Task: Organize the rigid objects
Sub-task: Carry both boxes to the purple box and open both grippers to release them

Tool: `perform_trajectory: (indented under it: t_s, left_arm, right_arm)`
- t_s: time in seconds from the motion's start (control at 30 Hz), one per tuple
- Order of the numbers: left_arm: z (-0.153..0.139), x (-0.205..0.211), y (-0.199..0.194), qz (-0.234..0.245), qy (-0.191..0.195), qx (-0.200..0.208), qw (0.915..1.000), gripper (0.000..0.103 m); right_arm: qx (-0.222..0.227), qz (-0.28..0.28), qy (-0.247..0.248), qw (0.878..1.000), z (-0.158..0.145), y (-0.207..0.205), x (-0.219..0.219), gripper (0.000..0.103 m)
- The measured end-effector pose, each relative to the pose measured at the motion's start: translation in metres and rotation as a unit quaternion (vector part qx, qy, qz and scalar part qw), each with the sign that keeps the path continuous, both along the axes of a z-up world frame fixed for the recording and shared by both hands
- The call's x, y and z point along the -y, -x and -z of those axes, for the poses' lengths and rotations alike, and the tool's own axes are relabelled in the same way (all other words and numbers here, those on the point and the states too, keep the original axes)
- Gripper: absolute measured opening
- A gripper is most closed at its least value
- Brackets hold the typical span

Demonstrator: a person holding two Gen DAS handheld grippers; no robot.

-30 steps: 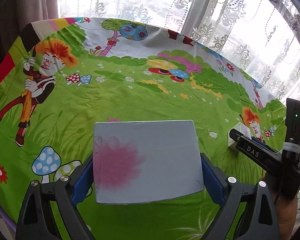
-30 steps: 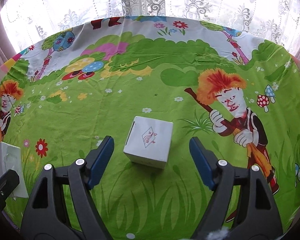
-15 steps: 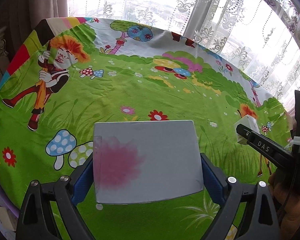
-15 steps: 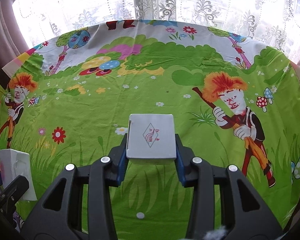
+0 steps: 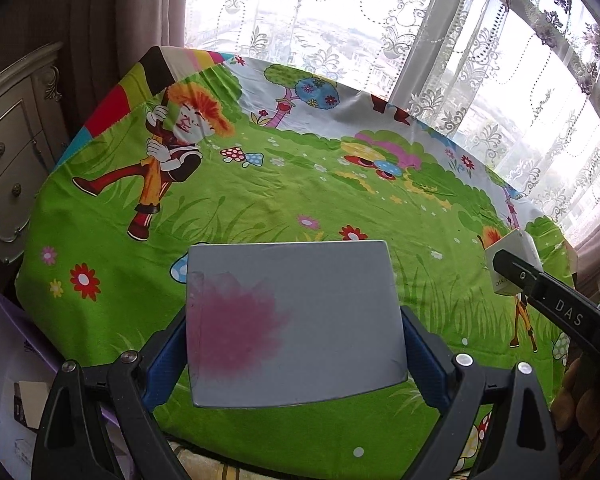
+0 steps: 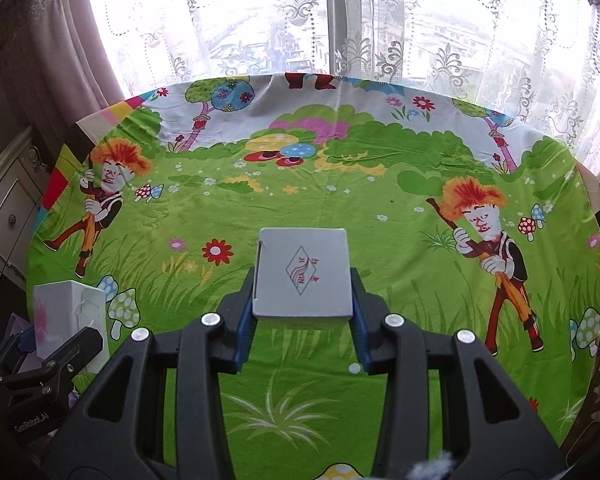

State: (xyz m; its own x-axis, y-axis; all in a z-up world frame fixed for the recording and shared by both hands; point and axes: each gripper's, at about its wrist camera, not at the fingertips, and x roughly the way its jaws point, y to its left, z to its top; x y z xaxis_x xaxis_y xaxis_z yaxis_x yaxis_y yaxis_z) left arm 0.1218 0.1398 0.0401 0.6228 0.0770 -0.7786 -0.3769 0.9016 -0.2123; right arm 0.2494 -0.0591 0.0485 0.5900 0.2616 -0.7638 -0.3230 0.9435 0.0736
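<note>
My left gripper (image 5: pixel 294 354) is shut on a flat grey-white box with a pink flower blotch (image 5: pixel 292 320), held above the near edge of the table. My right gripper (image 6: pixel 302 312) is shut on a small white box with a red diamond logo (image 6: pixel 303 272), lifted above the green cartoon tablecloth (image 6: pixel 340 184). In the left wrist view the small white box (image 5: pixel 508 258) shows at the right, in the right gripper's black jaws. In the right wrist view the pink-flower box (image 6: pixel 70 316) shows at the lower left, in the left gripper.
The round table's cloth (image 5: pixel 300 184) shows no other loose objects. A cream chest of drawers (image 5: pixel 8 152) stands at the left. Lace curtains and a window (image 6: pixel 320 20) are behind the table. Purple and white boxes (image 5: pixel 4 364) lie below the table's left edge.
My right gripper closed on the small white box and lifted it off the cloth. Both grippers pulled back and up from the table, each carrying its box.
</note>
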Motion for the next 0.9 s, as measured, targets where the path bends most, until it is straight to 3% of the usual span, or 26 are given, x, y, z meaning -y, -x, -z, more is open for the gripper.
perform_trajectory:
  t_s: [0.57,0.9]
  left_arm:
    - [-0.029,-0.056,0.098,-0.061,-0.019,0.026,0.9976,0.095]
    - [-0.038,-0.115,0.178,-0.122,-0.031,0.033,0.9914,0.095]
  right_arm:
    - [0.013,-0.108,-0.026,0.994,-0.043,0.115,-0.068,0.045]
    - [0.008,-0.180,-0.032,0.983,-0.054,0.180,-0.113,0.045]
